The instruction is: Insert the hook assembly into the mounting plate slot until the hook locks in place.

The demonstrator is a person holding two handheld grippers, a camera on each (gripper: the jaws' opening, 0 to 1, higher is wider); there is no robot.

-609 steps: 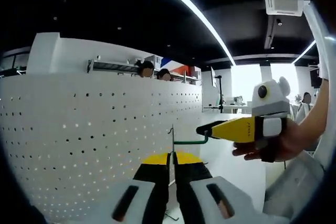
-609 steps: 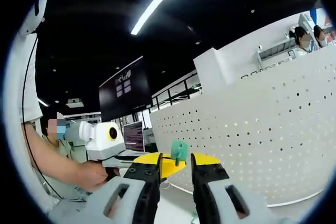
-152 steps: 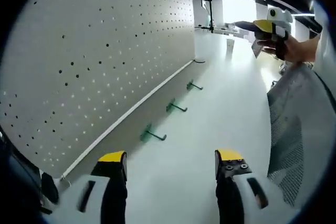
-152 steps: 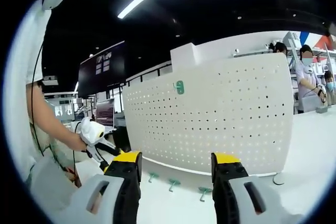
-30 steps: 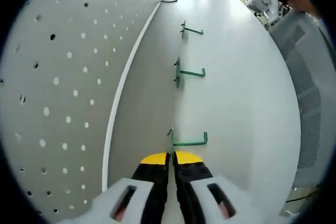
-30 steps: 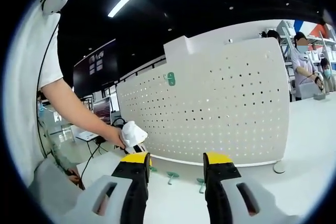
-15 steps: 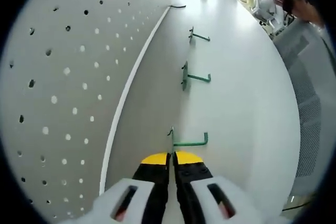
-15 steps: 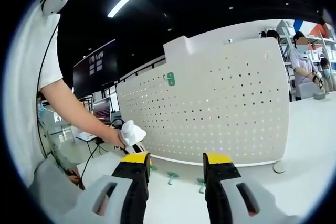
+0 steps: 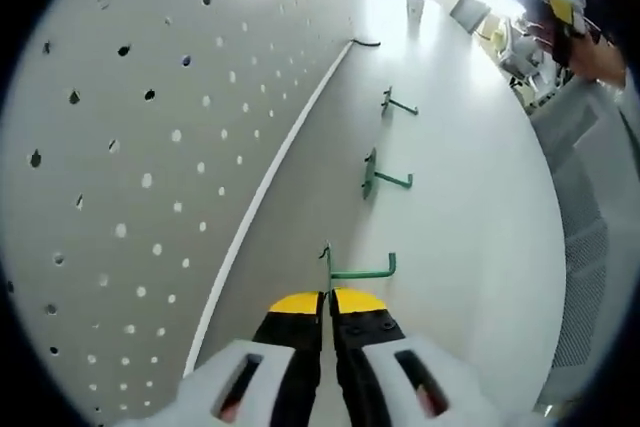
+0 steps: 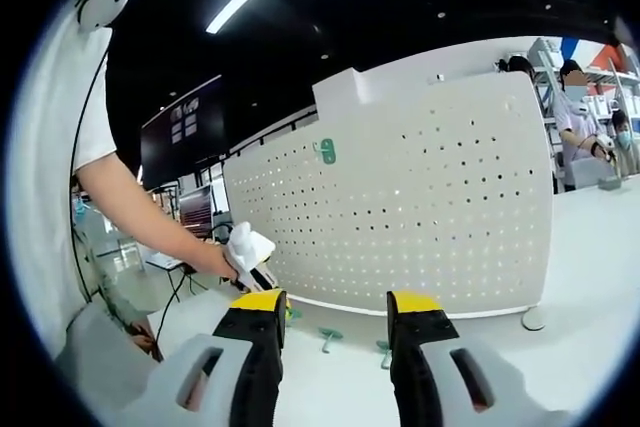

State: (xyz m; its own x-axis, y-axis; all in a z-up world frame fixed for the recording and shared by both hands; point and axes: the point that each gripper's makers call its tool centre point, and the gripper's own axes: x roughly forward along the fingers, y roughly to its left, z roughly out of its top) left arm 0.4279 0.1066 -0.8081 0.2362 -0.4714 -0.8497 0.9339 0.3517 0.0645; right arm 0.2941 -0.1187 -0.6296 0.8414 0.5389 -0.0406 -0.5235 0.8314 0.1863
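A green wire hook (image 9: 358, 269) sits pinched between the left tongs (image 9: 329, 299), beside the upright white perforated mounting plate (image 9: 150, 147), where another green hook (image 10: 325, 151) hangs.

A plain white table (image 9: 470, 247) carries an upright white pegboard (image 9: 150, 147), its bottom edge resting on the surface. Two green hooks lie loose beside the board's base: one (image 9: 383, 176) nearer, another (image 9: 397, 103) farther along. A small dark bent piece (image 9: 366, 43) lies at the board's far end. In the right gripper view, two green hooks (image 10: 327, 336) lie before the board
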